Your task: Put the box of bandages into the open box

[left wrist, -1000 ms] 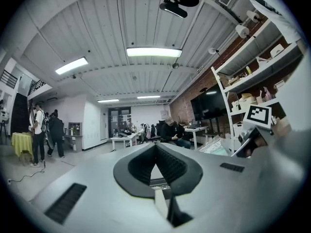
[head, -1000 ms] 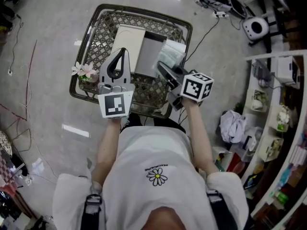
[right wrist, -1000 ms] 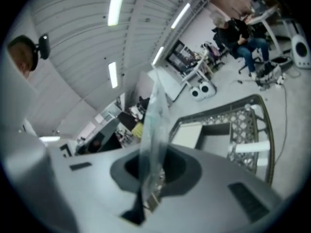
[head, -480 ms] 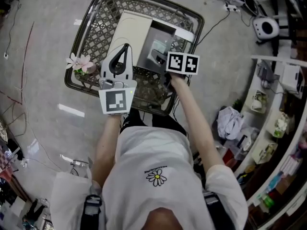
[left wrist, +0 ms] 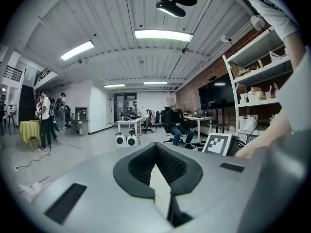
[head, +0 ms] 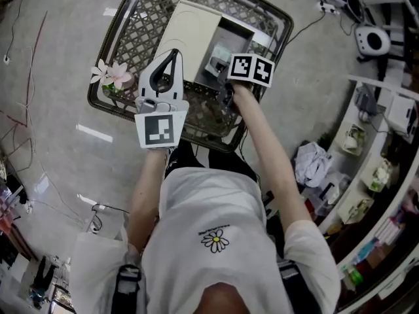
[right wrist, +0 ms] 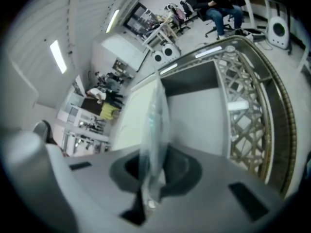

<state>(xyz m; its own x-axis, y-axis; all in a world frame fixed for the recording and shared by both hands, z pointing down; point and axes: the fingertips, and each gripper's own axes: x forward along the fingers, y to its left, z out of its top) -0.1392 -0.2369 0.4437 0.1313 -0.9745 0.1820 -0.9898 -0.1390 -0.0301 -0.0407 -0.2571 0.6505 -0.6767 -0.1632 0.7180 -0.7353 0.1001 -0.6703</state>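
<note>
The bandage pack [head: 218, 60], a thin packet in clear wrap, is pinched in the right gripper [right wrist: 151, 181], and that gripper's view makes it plain: both jaws are clamped on the packet's lower edge, and it stands up edge-on from between them. In the head view the right gripper [head: 229, 78] points steeply down, its marker cube on top, with the pack hanging at the near end of the open box [head: 239, 36]. Whether the pack touches the grey bottom of the box, I can't tell.

The open box sits inside a wicker basket [head: 134, 19] on the floor [head: 52, 90], its pale lid [head: 191, 29] laid back on the left. From the right gripper view the grey inside of the box [right wrist: 204, 113] lies straight ahead, with the basket's lattice wall [right wrist: 243, 115] just beside it on the right.

Over on the other side, the left gripper [head: 173, 53] hangs above the basket's near left part, well clear of the pack, its fingertips together and nothing between them. A pink flower [head: 112, 74] rests on the basket's left rim.
</note>
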